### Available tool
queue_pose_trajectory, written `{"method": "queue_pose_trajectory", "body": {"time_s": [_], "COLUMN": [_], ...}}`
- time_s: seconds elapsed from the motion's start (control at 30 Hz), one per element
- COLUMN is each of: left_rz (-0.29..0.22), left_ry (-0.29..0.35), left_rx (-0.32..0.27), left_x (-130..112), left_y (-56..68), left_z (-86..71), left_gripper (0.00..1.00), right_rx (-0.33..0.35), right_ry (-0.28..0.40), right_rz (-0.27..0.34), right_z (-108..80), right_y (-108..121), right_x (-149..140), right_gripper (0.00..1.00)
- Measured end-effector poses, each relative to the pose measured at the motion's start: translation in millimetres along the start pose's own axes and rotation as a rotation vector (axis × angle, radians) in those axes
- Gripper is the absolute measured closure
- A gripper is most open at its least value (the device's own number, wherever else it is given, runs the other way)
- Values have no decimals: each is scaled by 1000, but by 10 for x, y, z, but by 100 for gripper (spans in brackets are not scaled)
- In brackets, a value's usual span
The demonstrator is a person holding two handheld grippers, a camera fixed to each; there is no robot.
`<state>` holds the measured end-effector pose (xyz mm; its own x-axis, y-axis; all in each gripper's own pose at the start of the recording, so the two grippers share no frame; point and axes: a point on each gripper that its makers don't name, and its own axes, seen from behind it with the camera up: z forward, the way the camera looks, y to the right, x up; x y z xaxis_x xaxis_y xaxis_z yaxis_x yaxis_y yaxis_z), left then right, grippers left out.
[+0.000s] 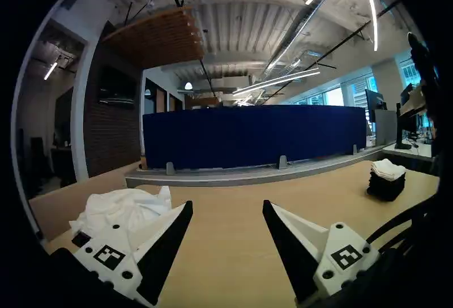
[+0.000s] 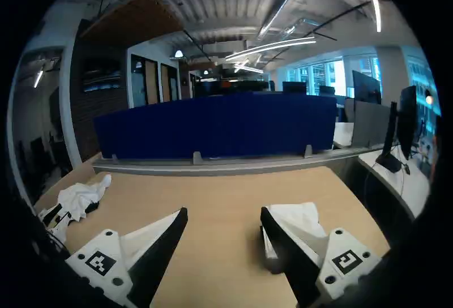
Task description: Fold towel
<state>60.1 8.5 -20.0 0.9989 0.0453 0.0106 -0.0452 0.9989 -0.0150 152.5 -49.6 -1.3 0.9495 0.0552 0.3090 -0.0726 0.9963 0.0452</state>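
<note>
white crumpled towel (image 1: 122,206) lies on wooden table (image 1: 226,262); left claw (image 1: 227,206) and right claw (image 2: 223,212) gape wide, empty.

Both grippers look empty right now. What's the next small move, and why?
Probably ease the open left gripper toward the crumpled white towel and take an edge. It lies in an unfolded heap on the table just beyond that gripper's finger; the right gripper is open and empty too, and the folded stack sits aside.
</note>
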Motion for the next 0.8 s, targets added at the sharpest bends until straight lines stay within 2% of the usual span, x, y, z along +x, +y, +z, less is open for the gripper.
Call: {"method": "queue_pose_trajectory", "body": {"time_s": [0.2,0.4,0.7,0.8], "left_rz": [-19,-1,-12,-17], "left_ry": [10,14,11,13], "left_rx": [2,2,5,7], "left_x": [-195,-358,-553,-552], "left_y": [-3,18,1,-5], "left_z": [78,148,169,176], "left_gripper": [9,9,9,9], "right_rx": [-7,-19,-19,-12], "right_ry": [1,-7,-6,-10], "right_rz": [-5,-14,-25,-26], "right_z": [62,85,113,110], "right_y": [-14,-4,-19,-48], "right_x": [-64,-155,-165,-180], "right_gripper": [0,0,0,0]}}
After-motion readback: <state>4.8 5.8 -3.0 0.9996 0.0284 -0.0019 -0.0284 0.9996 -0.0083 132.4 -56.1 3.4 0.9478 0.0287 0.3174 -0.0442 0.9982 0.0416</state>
